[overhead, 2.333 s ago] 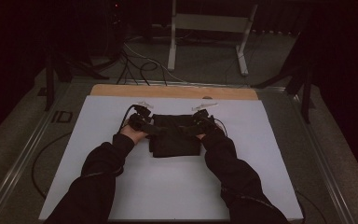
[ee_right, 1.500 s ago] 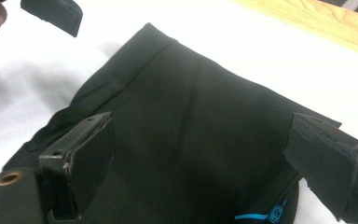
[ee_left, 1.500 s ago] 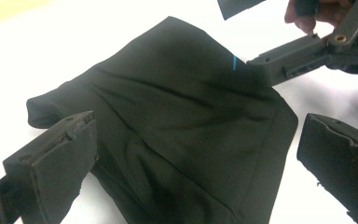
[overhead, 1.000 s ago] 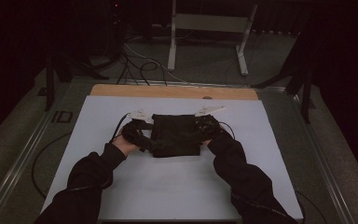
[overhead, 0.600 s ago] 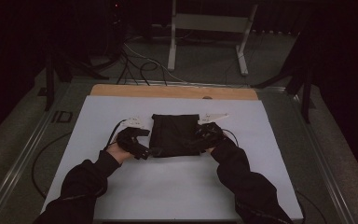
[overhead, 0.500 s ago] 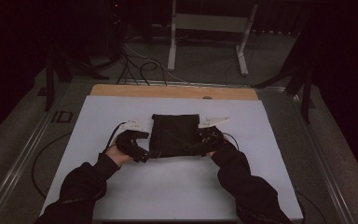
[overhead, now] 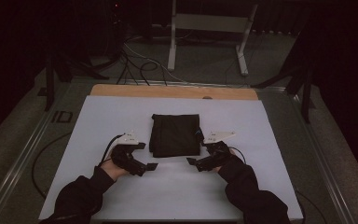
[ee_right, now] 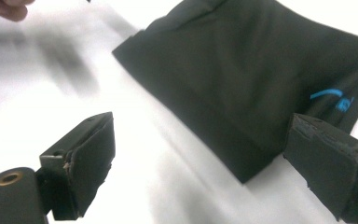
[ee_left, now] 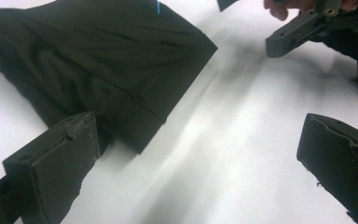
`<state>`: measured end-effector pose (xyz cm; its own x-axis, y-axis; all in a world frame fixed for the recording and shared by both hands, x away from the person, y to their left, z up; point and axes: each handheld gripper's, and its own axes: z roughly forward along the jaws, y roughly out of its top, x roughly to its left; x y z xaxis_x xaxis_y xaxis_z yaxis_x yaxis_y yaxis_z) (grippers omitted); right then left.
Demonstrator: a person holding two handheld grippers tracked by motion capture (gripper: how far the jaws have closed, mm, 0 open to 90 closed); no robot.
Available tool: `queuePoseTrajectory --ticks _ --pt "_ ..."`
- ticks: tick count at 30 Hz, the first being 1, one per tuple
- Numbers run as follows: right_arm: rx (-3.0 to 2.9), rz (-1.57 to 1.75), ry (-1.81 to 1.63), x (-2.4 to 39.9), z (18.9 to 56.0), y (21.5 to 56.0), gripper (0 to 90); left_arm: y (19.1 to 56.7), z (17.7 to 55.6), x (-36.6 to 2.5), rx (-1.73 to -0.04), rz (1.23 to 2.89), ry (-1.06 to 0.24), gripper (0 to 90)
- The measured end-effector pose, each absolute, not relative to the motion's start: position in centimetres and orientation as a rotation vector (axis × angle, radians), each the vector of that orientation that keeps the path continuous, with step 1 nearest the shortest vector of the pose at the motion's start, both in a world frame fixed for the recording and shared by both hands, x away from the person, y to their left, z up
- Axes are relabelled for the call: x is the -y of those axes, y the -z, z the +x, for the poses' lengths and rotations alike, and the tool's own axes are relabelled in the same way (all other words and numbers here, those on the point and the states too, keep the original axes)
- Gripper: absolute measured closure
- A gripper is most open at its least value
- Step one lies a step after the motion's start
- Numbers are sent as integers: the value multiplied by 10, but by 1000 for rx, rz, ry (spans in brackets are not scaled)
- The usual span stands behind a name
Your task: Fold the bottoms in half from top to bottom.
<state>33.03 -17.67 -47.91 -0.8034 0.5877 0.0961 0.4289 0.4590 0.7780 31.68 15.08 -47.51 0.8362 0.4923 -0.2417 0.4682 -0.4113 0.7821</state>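
A folded black garment [overhead: 175,135] lies flat on the white table top [overhead: 121,116], near its middle. A small blue mark shows on the garment [ee_right: 261,70] in the right gripper view. My left gripper [overhead: 150,164] sits just off the cloth's near left corner, open, with nothing between its jaws. In the left gripper view the garment [ee_left: 98,60] lies beyond the left jaw. My right gripper [overhead: 192,162] rests off the near right corner, also open and empty. In both gripper views the jaws stand wide apart over bare table.
A wooden strip [overhead: 172,92] runs along the table's far edge. Cables [overhead: 135,60] and a metal stand [overhead: 209,28] are on the dark floor beyond. A metal rail [overhead: 23,154] borders the table's left side.
Both grippers have let go of the garment and drawn back toward the near edge. The garment now lies folded narrower, squared up, and still.
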Motion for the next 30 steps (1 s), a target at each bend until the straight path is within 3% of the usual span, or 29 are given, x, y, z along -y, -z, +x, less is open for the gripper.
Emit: queuePoseTrajectory --ticks 30 --pt "-2480 919 -1171 241 275 485 89 493 258 -222 -861 2068 -76 0"
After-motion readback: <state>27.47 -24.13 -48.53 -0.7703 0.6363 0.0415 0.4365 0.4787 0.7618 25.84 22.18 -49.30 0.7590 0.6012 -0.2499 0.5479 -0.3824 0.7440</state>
